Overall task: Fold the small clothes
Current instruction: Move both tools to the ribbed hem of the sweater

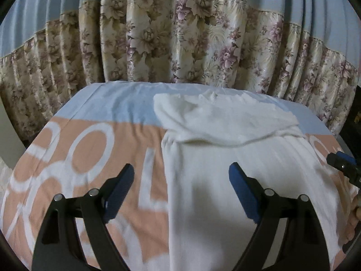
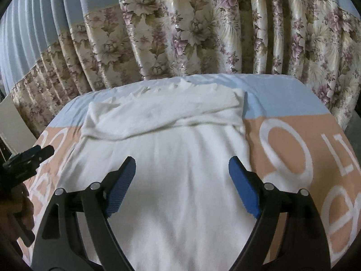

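Both my left gripper (image 1: 181,185) and right gripper (image 2: 182,184) hang spread and empty over the white garment (image 2: 171,158), its length running straight ahead, right gripper more central.

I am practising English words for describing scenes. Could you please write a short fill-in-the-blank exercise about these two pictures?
1. The garment lying on the bedsheet is ____ in colour.
2. The far end of the garment is folded ____ over itself.
3. Both the left gripper and the right gripper are ____, with nothing between the fingers.
4. Behind the bed hangs a curtain printed with ____.

Missing words: white; back; open; flowers
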